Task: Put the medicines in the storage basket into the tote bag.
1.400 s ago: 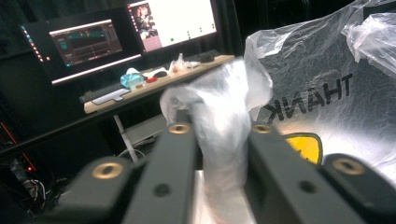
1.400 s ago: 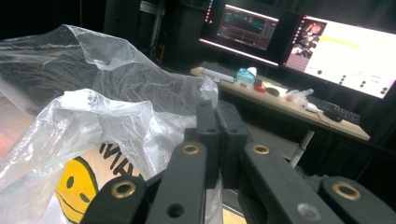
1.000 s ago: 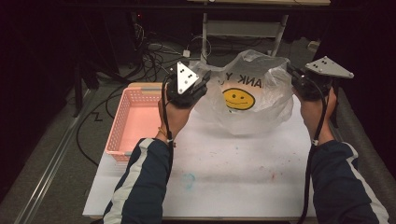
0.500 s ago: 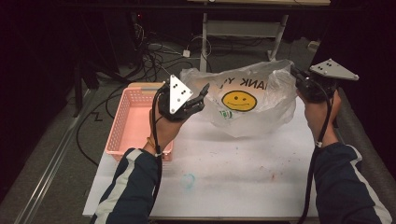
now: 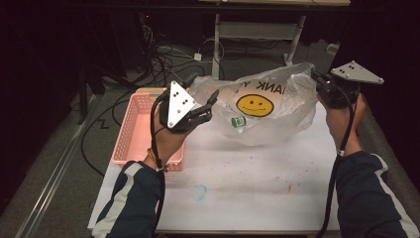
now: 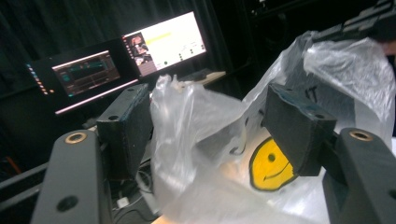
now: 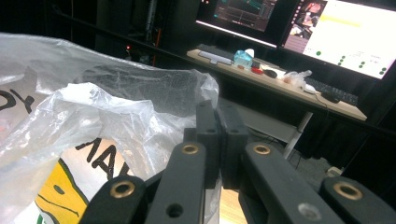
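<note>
plastic bag (image 5: 277, 111), small green-capped bottle (image 5: 238, 121) inside

Bag lettering: the plastic bag (image 5: 277, 106) shows print cut to "ANK Y", the rest lost in folds.
Green-capped item (image 5: 238, 121): inside the bag, too small to identify.
Basket (image 5: 130, 134): near side hidden behind the left hand (image 5: 168, 141).

The plastic bag (image 5: 267, 111) lies on the table (image 5: 247, 183) at twelve o'clock; the basket (image 5: 136, 131) stands at nine o'clock of it.
</note>
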Tool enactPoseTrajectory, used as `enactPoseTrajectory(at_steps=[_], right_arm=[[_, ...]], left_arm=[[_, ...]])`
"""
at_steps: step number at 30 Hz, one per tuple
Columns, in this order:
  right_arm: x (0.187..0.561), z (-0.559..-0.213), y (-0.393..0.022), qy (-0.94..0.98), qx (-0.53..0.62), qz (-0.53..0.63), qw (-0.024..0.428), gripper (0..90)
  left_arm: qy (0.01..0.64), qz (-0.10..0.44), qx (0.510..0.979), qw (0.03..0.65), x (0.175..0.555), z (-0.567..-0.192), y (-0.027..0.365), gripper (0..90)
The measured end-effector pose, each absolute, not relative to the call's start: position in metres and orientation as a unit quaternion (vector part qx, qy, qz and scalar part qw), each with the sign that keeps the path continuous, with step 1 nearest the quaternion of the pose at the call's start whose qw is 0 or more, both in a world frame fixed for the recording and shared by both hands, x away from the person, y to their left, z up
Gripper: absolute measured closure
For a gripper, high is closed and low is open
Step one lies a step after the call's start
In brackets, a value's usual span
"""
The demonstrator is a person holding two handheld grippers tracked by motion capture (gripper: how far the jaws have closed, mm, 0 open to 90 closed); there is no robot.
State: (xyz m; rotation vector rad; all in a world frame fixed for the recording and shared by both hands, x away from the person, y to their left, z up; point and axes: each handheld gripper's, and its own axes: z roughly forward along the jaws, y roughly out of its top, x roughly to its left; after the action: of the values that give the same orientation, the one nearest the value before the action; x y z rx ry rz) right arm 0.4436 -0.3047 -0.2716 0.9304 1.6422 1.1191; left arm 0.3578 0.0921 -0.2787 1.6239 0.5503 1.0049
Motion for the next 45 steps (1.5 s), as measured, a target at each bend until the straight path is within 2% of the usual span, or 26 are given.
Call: enactPoseTrajectory(at_steps=[7, 15, 22, 28, 31, 32, 37, 45], right_arm=[[0.442, -0.272, -0.311, 0.668, 0.380, 0.451, 0.454, 89.1], [0.438, -0.271, -0.311, 0.682, 0.377, 0.440, 0.447, 81.6], [0.428, -0.267, -0.316, 0.685, 0.371, 0.437, 0.449, 60.1], [0.410, -0.263, -0.322, 0.699, 0.343, 0.468, 0.417, 45.4], [0.401, -0.263, -0.321, 0.703, 0.325, 0.477, 0.415, 41.6], [0.395, -0.263, -0.319, 0.706, 0.321, 0.484, 0.405, 37.5], [0.383, -0.262, -0.316, 0.709, 0.305, 0.497, 0.396, 34.7], [0.359, -0.262, -0.310, 0.721, 0.291, 0.491, 0.393, 24.2]], left_arm=[[0.237, 0.417, 0.695, 0.536, 0.348, -0.291, 0.112, 30.6], [0.249, 0.399, 0.733, 0.491, 0.353, -0.315, 0.112, 32.2], [0.245, 0.396, 0.753, 0.465, 0.356, -0.330, 0.098, 32.1], [0.256, 0.402, 0.754, 0.452, 0.359, -0.333, 0.100, 32.1], [0.261, 0.406, 0.750, 0.452, 0.359, -0.332, 0.103, 32.1], [0.261, 0.406, 0.751, 0.450, 0.360, -0.332, 0.104, 32.1], [0.265, 0.409, 0.752, 0.443, 0.360, -0.333, 0.106, 32.0], [0.268, 0.404, 0.753, 0.446, 0.359, -0.333, 0.109, 32.1]])
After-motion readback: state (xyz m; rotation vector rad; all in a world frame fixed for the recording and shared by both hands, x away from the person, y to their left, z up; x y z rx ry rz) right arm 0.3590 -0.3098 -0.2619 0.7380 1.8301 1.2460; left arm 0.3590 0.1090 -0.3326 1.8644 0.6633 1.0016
